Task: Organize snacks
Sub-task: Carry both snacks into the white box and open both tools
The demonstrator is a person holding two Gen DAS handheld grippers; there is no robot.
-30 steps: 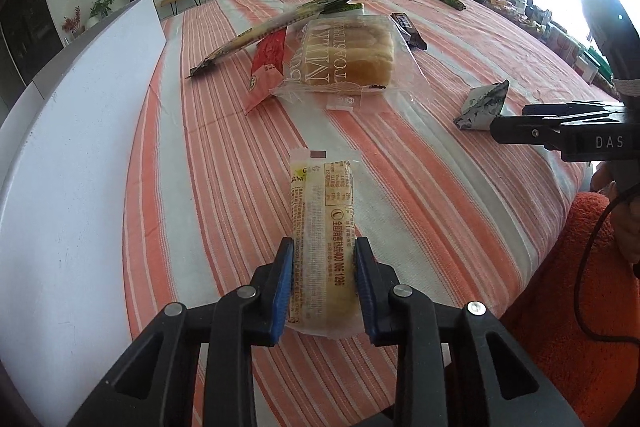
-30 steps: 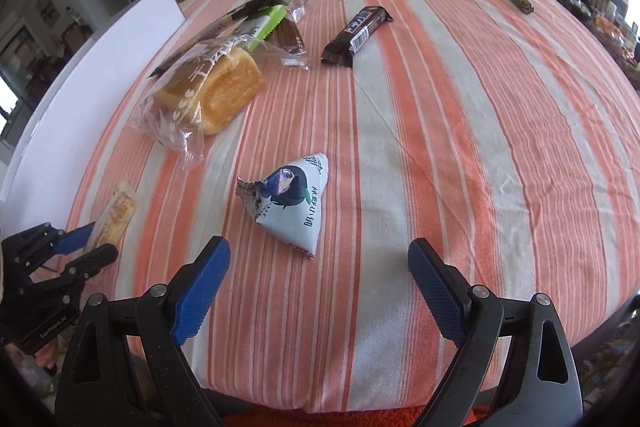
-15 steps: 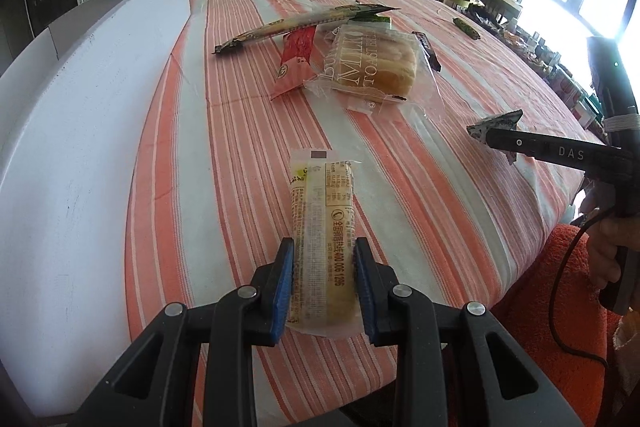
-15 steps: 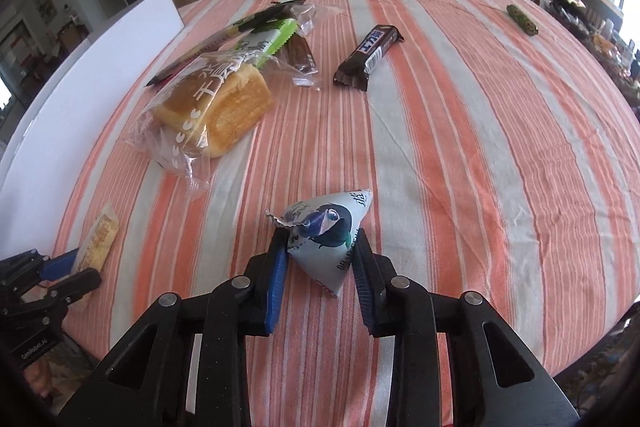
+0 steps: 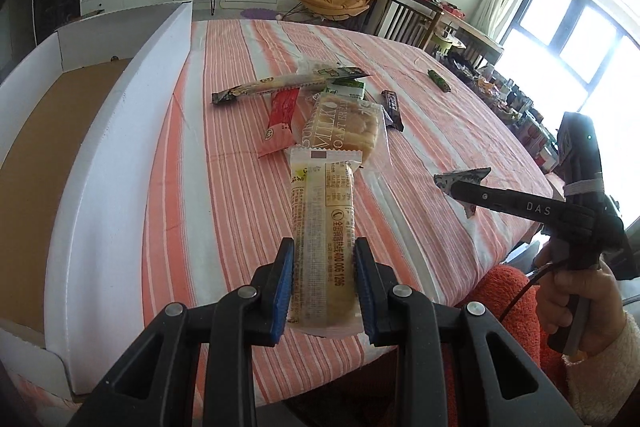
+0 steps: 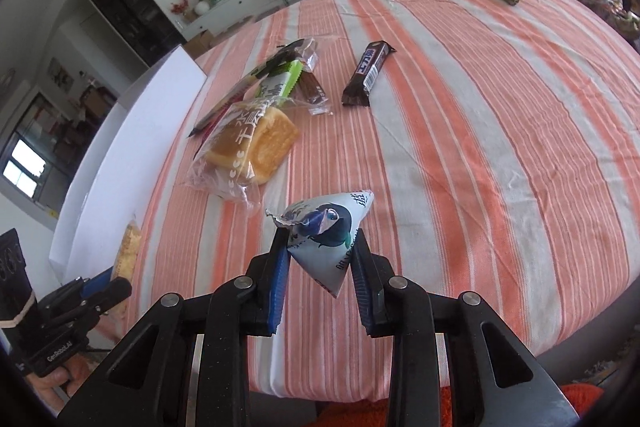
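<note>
The left gripper point(image 5: 323, 283) has its blue-padded fingers point(image 5: 282, 289) pressed against both sides of a long pale cake bar point(image 5: 323, 239) in a clear wrapper, which sticks out ahead of them above the striped tabletop point(image 5: 420, 163). The right gripper point(image 6: 320, 275) has just been closing, and its fingers point(image 6: 278, 283) now pinch a small triangular packet point(image 6: 328, 231) with a blue bird print, also held off the cloth. Beyond the cake bar lies the remaining pile: a bagged milk toast loaf point(image 5: 344, 125), a red sachet point(image 5: 280, 119) beside it, a long thin stick packet point(image 5: 280, 85) across the top, a green-and-white pack point(image 5: 346, 91), and a dark chocolate bar point(image 5: 392, 107) just right of the loaf. A small green roll point(image 5: 438, 79) lies well apart, farther back. Along the tabletop's left edge stands an open white cardboard box point(image 5: 120, 131) with a brown floor.
</note>
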